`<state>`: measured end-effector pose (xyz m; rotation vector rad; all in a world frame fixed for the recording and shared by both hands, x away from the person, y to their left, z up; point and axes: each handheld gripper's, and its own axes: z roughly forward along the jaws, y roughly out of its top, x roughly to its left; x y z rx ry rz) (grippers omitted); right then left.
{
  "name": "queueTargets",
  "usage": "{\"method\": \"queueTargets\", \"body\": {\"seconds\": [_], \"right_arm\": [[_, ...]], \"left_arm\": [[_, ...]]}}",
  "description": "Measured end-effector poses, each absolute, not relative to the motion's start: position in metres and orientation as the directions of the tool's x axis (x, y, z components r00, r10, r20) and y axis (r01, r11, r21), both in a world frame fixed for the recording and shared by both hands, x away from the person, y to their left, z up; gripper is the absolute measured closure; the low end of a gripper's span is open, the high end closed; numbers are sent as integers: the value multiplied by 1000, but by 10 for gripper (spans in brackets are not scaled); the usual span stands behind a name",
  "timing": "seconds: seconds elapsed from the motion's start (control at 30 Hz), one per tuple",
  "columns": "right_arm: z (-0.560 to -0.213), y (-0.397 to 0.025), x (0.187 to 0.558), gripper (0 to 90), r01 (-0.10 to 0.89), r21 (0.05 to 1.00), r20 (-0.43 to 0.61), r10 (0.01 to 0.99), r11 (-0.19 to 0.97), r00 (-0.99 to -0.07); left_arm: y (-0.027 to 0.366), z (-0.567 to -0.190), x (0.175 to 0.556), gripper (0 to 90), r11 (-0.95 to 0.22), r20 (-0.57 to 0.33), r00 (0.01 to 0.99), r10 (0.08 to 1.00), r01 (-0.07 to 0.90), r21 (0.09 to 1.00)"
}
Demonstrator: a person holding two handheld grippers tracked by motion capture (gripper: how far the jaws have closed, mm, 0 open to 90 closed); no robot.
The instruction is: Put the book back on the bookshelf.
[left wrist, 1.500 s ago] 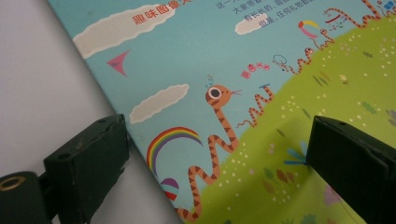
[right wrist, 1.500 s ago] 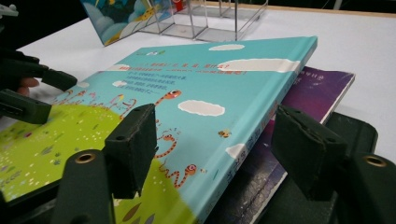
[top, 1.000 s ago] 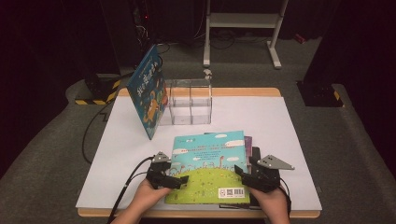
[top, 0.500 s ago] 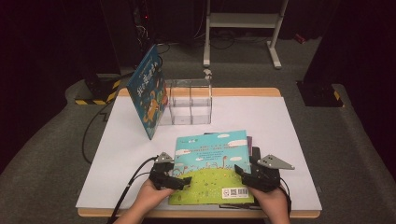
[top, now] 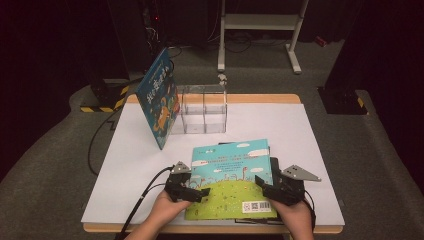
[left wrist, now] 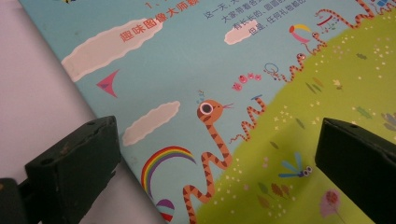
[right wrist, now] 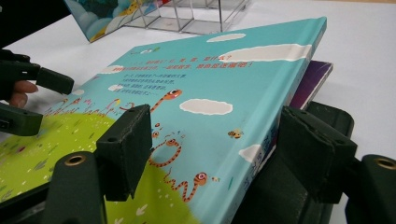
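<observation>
A picture book [top: 232, 175] with a blue sky and green hill cover lies near the table's front edge, on top of a purple book [right wrist: 313, 79] and a dark one [top: 274, 165]. My left gripper [top: 201, 194] is at the book's left edge. Its jaws stand wide open over the cover [left wrist: 210, 70], one above the white table and one above the green hill. My right gripper [top: 261, 184] is open at the book's right edge. One jaw is over the cover [right wrist: 187, 84] and the other is beside the edge. The left gripper [right wrist: 44, 100] also appears in the right gripper view.
A clear acrylic organizer [top: 202, 110] stands at the back middle of the white table [top: 280, 120]. A blue book [top: 159, 97] leans upright against its left side. A cable trails from the left gripper off the table's front left. A metal stand is on the floor behind.
The left gripper has crept slightly to the right onto the book's left edge. Everything else stands as before.
</observation>
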<state>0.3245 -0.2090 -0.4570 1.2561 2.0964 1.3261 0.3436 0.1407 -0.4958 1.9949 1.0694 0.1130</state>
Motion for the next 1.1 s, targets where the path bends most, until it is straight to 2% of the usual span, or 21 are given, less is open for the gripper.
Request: {"method": "queueTargets", "body": {"seconds": [0.63,0.83,1.1], "right_arm": [[-458,-214,329,148,539,835,216,837,109,-503],[-459,-214,331,143,561,821,241,827,105,-508],[-461,-214,332,181,596,792,238,831,134,-502]], "left_arm": [[133,-497,346,4,-250,-317,642,698,633,732],[132,-497,346,5,-247,-319,652,688,623,742],[137,-499,341,35,-245,-296,644,705,613,751]]}}
